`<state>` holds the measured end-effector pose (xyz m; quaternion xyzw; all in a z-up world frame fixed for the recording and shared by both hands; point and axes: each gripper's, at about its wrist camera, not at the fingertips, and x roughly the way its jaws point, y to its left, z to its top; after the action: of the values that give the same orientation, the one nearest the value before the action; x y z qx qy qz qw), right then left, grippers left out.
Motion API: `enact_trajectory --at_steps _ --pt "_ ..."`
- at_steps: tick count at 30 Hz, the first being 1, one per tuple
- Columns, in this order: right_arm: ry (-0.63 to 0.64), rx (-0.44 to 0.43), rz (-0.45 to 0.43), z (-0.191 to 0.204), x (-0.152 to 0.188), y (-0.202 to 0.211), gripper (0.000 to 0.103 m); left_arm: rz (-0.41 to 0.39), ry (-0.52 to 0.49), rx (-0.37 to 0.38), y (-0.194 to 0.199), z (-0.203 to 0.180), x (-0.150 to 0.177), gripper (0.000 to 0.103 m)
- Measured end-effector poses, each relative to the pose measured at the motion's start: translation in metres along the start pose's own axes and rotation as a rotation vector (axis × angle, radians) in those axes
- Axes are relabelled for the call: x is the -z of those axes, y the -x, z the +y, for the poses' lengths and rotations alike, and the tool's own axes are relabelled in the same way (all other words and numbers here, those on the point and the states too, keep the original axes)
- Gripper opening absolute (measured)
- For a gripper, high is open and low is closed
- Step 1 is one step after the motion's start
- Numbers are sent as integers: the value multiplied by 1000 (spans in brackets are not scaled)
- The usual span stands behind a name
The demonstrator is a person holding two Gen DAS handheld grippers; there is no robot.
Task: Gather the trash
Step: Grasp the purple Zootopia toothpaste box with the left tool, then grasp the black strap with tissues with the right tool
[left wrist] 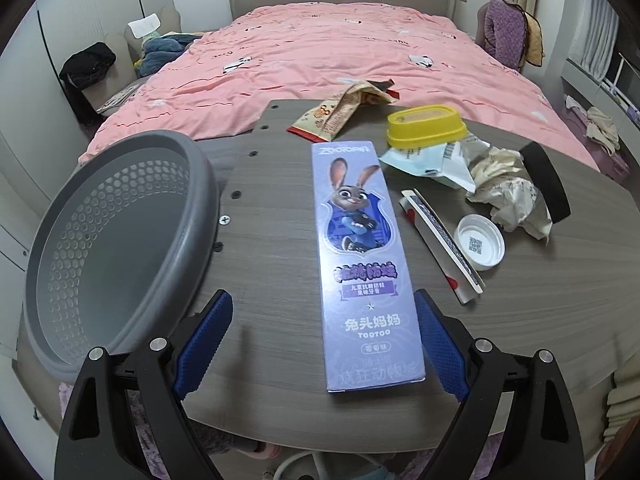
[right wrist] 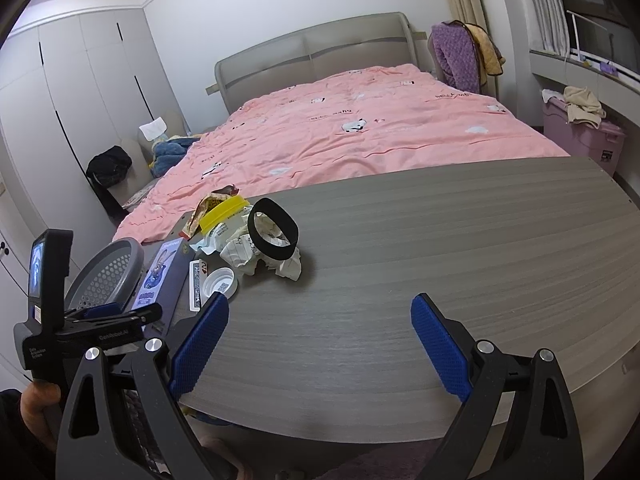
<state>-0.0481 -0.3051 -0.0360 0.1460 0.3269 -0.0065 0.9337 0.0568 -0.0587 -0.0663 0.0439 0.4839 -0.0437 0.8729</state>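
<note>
Trash lies scattered on the grey wood-grain table [left wrist: 272,248], nearest of it a long lilac toothpaste box [left wrist: 362,256] printed with a cartoon rabbit, lying flat in the lower centre of the left wrist view. The left gripper [left wrist: 323,344] hangs with its blue-padded jaws spread wide, one on each side of the box's near end, neither touching it. Just right of the box lies a narrow white carton [left wrist: 440,246] with a blue patterned face, and touching its far side a white bottle cap [left wrist: 480,242], open side up. Beyond these sit crumpled cream paper [left wrist: 508,192], a black ring band [left wrist: 546,182] leaning on it, a torn white and pale-blue wrapper [left wrist: 430,162], and a yellow lidded tub [left wrist: 426,130]. Farthest on the table is a tan snack wrapper [left wrist: 346,108] at the far edge. At the left edge of the frame a grey perforated basket [left wrist: 116,240] stands tilted by the table's side.

In the right wrist view the right gripper [right wrist: 320,346] hovers over bare table at the lower centre, jaws wide apart and holding nothing; the trash pile sits in the left middle of that frame. Behind the table spreads a bed with a pink quilt [right wrist: 360,136].
</note>
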Motion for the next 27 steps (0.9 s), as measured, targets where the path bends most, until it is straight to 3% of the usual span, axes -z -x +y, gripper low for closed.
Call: enact_trajectory --at_steps 14,16,21,27 --pt "12 -1 43 7 3 -13 91 -7 13 40 -28 4 -23 86" --pt "17 0 50 9 2 -16 91 -14 -1 32 -31 2 -25 80" --pt "26 0 60 13 -2 -23 91 -11 -34 47 -35 0 -27 46" --pt "49 4 72 17 -12 -35 91 -18 -42 73 -28 3 -27 43"
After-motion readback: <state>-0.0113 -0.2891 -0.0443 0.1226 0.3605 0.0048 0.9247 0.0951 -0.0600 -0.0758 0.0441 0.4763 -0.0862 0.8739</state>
